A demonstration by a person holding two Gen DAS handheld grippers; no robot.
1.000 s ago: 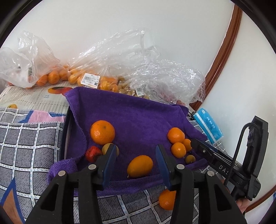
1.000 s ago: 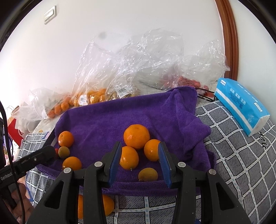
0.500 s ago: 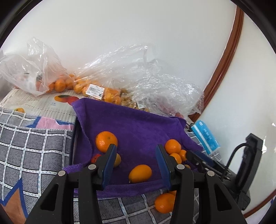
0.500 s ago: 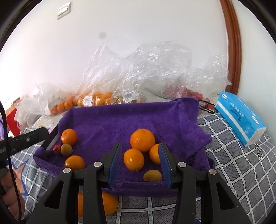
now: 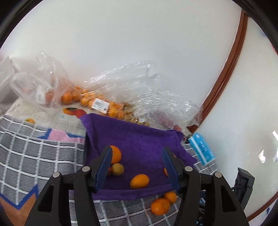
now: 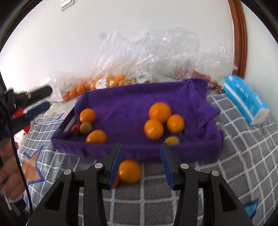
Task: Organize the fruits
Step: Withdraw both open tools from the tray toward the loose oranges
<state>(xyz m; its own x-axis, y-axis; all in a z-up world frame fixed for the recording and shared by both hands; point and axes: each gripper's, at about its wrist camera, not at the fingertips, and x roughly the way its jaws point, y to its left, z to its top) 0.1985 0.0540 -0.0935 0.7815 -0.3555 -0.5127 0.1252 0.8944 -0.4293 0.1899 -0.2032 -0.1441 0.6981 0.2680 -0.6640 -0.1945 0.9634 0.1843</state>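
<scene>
Wall switch (image 6: 66,3) only in right view

A home room: checked blanket (image 6: 234,156), plastic bags of fruit (image 5: 111,97), tissue pack (image 6: 245,100).

two tongs (image 6: 140,161), one purple towel (image 6: 132,97), one tissue pack (image 6: 246,102)

No legible text anywhere. White price label (image 5: 100,104) on the clear bag of oranges (image 5: 111,97), far beyond the left claw (image 5: 137,166): print too small to read. Blue tissue pack (image 6: 246,100), beyond and right of the right claw (image 6: 141,163): white characters, blurred, unreadable.
</scene>
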